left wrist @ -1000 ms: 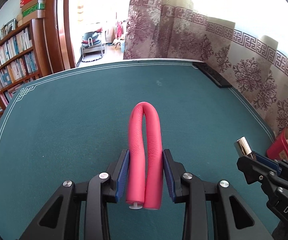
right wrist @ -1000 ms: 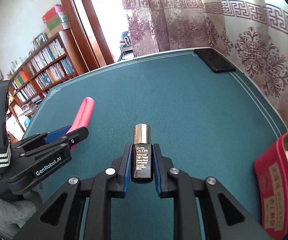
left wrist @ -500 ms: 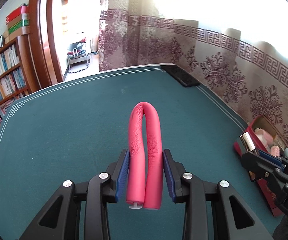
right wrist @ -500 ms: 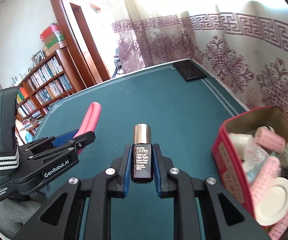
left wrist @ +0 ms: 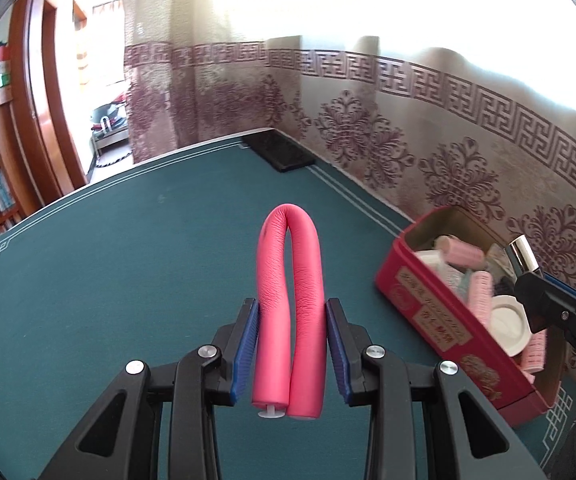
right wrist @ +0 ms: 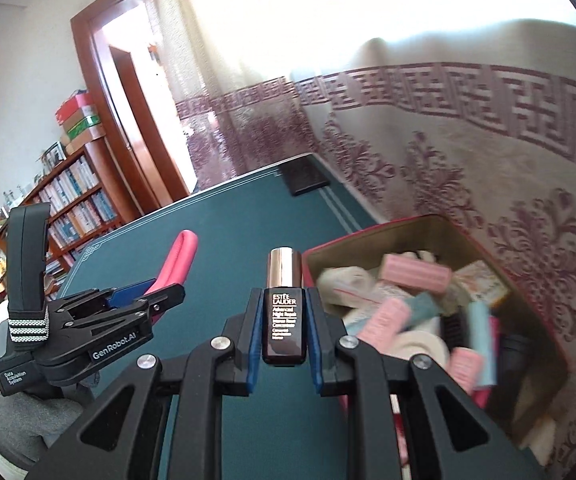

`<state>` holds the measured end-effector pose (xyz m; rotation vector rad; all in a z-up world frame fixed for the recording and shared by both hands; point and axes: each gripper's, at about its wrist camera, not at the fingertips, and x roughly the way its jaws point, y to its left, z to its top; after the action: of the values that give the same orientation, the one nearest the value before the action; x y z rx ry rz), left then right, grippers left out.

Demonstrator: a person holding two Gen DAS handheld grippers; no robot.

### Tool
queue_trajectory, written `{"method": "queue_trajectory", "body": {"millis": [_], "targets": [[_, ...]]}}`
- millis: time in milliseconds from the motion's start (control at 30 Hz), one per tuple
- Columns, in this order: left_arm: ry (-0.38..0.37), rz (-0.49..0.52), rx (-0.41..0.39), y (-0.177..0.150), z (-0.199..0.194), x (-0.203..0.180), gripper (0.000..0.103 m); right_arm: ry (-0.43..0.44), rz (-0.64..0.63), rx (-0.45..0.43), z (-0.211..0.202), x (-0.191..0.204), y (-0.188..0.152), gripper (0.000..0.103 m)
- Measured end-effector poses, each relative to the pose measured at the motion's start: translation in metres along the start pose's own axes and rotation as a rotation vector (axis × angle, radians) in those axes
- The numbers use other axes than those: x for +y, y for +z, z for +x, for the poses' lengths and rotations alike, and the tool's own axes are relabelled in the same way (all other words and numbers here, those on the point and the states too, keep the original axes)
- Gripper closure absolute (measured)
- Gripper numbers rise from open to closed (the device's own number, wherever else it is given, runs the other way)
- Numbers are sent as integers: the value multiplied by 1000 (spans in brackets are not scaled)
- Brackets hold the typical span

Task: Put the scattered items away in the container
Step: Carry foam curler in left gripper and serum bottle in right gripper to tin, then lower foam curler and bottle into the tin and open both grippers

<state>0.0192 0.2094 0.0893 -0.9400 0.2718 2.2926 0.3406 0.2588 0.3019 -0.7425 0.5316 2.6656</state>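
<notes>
**Two items in grip, not yet in the tin**

The tin (left wrist: 440,312) at 3 o'clock of the left view already holds rollers and other bits. The left gripper (left wrist: 291,344) pinches a folded pink roller (left wrist: 290,280); the right gripper (right wrist: 283,320) pinches a small bottle (right wrist: 283,320) beside the tin's rim. Both loads remain undropped. The table (left wrist: 127,260) shows nothing else loose.

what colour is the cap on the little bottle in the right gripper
Shiny rose-gold cap on a dark brown bottle; clearest in the right wrist view.
</notes>
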Motion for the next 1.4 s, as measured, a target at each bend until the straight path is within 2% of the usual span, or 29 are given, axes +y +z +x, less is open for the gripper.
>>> {"method": "queue_trajectory", "body": {"millis": [367, 733, 1400], "targets": [[-137, 108, -4, 16, -1, -75, 67, -141, 80, -42, -41, -63, -12, 81], [-232, 200, 13, 20, 5, -133, 67, -200, 95, -47, -53, -85, -21, 82], [-260, 226, 26, 23, 18, -153, 67, -216, 101, -45, -49, -86, -20, 82]]}}
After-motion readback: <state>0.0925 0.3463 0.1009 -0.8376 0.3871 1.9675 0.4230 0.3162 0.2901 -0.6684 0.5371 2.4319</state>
